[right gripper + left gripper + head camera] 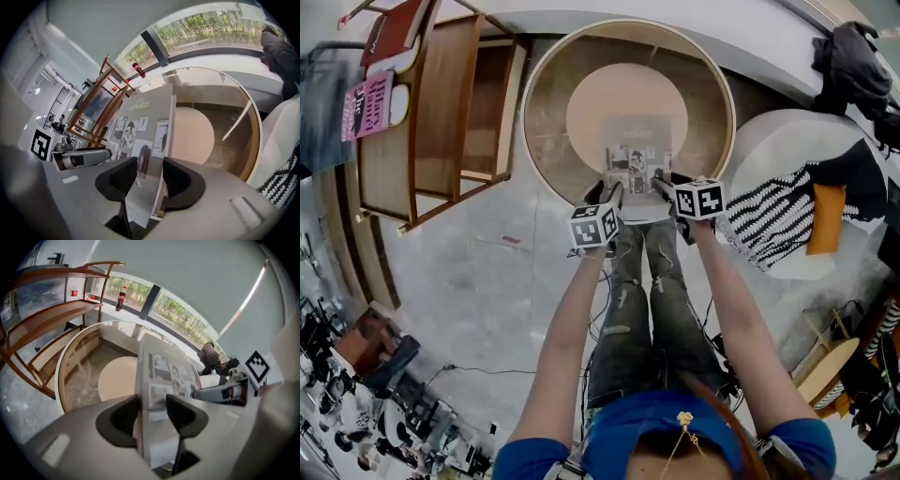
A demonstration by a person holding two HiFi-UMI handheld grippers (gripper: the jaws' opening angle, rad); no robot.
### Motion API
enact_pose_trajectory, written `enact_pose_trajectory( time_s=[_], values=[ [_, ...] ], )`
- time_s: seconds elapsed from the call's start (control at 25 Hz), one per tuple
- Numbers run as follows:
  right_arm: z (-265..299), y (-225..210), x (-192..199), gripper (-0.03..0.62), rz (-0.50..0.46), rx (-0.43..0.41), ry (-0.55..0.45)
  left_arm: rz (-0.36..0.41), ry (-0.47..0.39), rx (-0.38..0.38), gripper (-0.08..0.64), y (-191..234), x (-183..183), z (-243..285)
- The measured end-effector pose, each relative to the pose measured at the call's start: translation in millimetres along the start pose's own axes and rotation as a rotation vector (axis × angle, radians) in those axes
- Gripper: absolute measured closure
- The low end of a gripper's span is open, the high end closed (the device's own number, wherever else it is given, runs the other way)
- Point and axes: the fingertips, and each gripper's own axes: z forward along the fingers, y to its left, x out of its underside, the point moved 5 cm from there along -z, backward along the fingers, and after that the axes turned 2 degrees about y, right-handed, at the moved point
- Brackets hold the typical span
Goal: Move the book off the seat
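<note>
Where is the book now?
Head view, centre: the book is held between the left gripper and the right gripper, over the near side of the round table.

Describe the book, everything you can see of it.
The book is thin, grey and closed. Its cover reads HOMES above a grid of black-and-white photos. It is held tilted above the round wood-rimmed seat, apparently clear of it. The left gripper and the right gripper each clamp its near edge, one toward each corner. Nothing else visibly touches it.
</note>
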Motion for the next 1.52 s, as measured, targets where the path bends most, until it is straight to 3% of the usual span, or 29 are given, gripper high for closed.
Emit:
enact_pose_trajectory(
  time_s=[0.32, 1.52],
  values=[
    [32, -16, 10, 0.413, -0.01, 0.017, 0.041, -0.067, 0.036, 0.001, 0.377, 21, 22, 30],
    [31, -16, 12, 0.411, -0.004, 0.052, 0.04, -0.069, 0.102, 0.002, 0.373, 20, 19, 33]
  ],
)
